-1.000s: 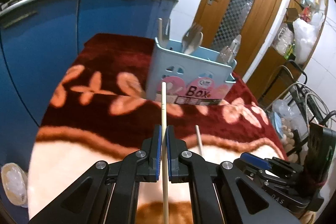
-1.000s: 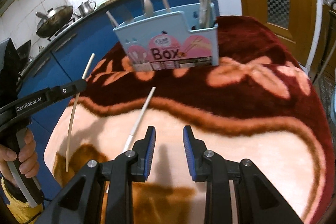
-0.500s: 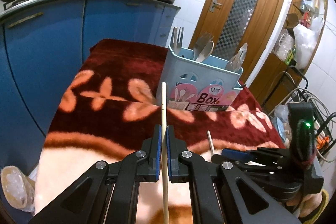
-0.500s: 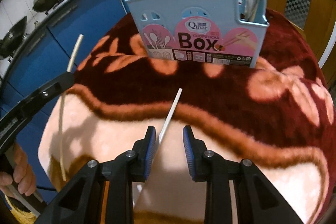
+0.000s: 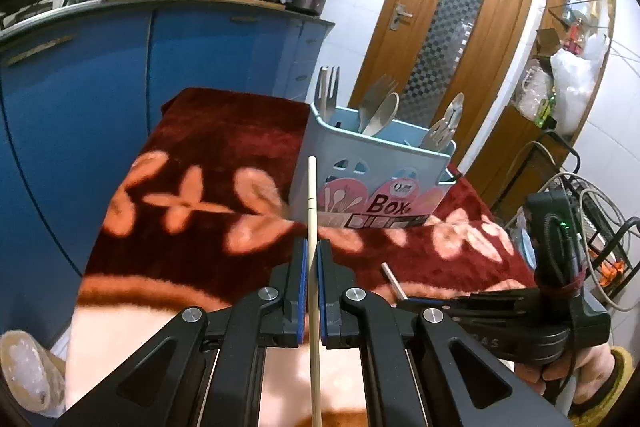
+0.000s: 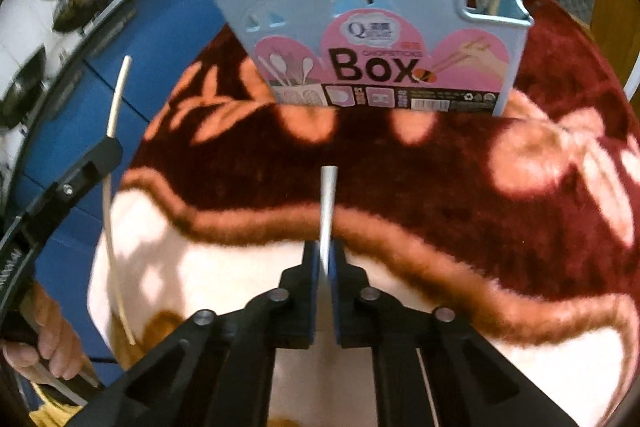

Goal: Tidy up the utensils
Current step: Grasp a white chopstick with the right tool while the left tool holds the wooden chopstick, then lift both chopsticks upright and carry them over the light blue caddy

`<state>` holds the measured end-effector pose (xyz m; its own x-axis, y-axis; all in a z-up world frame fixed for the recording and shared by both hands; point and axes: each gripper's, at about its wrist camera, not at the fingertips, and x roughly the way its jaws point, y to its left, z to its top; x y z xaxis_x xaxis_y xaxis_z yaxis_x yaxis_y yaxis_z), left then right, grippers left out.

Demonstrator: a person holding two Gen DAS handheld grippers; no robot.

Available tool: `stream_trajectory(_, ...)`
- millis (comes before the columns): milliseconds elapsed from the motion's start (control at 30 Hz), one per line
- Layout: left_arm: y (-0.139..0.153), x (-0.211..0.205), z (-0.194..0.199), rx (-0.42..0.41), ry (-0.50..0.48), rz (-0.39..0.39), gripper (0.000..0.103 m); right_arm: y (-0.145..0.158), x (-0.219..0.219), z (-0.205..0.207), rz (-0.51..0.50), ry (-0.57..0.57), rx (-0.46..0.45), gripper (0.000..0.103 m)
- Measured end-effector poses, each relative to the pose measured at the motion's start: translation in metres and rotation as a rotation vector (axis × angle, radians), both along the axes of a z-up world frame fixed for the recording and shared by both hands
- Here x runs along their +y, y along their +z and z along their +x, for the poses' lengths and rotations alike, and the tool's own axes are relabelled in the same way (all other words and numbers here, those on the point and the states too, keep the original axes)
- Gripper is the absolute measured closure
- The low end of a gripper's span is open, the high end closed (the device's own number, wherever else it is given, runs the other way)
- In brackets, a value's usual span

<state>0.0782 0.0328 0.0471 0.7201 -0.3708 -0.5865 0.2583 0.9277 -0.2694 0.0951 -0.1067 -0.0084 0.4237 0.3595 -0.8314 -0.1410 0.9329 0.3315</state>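
A light blue utensil box [image 5: 372, 183] labelled "Box" stands on the red flowered cloth and holds forks and spoons; it also shows in the right wrist view [image 6: 380, 39]. My left gripper [image 5: 311, 259] is shut on a pale wooden chopstick [image 5: 312, 203] that points up toward the box; the same chopstick shows at the left of the right wrist view [image 6: 114, 131]. My right gripper [image 6: 325, 259] is shut on a second, whitish chopstick [image 6: 328, 203] just above the cloth, pointing at the box. That chopstick's end shows in the left wrist view [image 5: 394, 281].
The cloth [image 6: 500, 195] covers a small table. Blue kitchen cabinets [image 5: 100, 99] stand to the left with pots and a wok on the counter. A wooden door [image 5: 448, 39] and a cluttered shelf [image 5: 568, 75] are at the right.
My right gripper closed on the whitish chopstick that lay on the cloth and moved closer to the box. My left gripper kept its chopstick and rose slightly.
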Motion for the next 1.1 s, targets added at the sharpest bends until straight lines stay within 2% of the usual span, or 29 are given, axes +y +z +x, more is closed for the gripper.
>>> stream_trajectory(200,0.009,-0.007,0.002,-0.034,-0.011,-0.004,0.099,0.024,-0.019,-0.021,0.073,-0.04,-0.131,0.097)
stream_trajectory(567,0.022,-0.019,0.012,-0.063,0.0,0.001,0.099,0.083,-0.04,-0.047,0.044,-0.109,-0.401,0.097)
stream_trajectory(833,0.031,-0.02,0.015,-0.087,0.008,-0.001,0.099,0.105,-0.048,-0.059,-0.01,-0.149,-0.537,0.097)
stream_trajectory(1100,0.052,-0.021,0.025,-0.151,0.016,-0.011,0.099,0.12,-0.055,-0.06,-0.034,-0.175,-0.61,0.097)
